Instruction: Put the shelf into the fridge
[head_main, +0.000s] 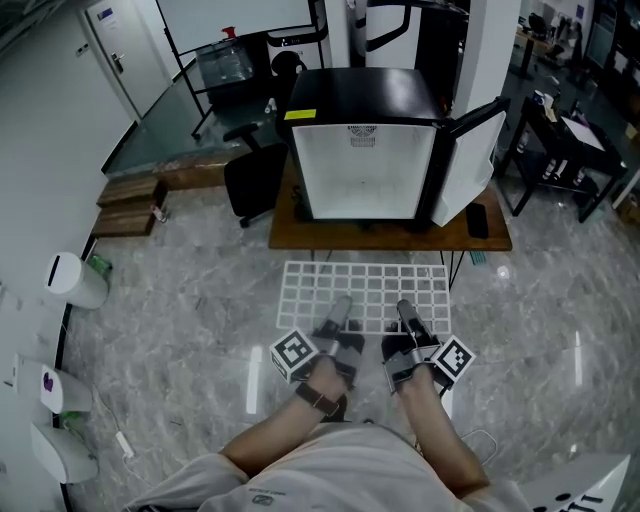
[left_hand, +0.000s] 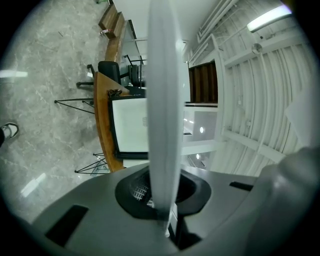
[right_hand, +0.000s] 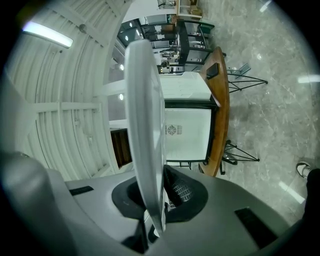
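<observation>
A white wire shelf (head_main: 365, 292) is held flat in the air in front of the small black fridge (head_main: 365, 145), whose door (head_main: 472, 160) stands open to the right and whose white inside is bare. My left gripper (head_main: 340, 313) is shut on the shelf's near edge left of centre. My right gripper (head_main: 408, 316) is shut on that edge right of centre. In the left gripper view the shelf (left_hand: 164, 100) shows edge-on as a white band between the jaws, with the fridge (left_hand: 131, 132) beyond. The right gripper view shows the shelf (right_hand: 146, 130) and fridge (right_hand: 187, 135) the same way.
The fridge stands on a low wooden table (head_main: 390, 232) with thin metal legs. A black office chair (head_main: 252, 178) is left of it, wooden steps (head_main: 128, 203) further left, a dark desk (head_main: 572, 150) at right. White bins (head_main: 75, 280) line the left wall. Grey marble floor (head_main: 180, 330) lies below.
</observation>
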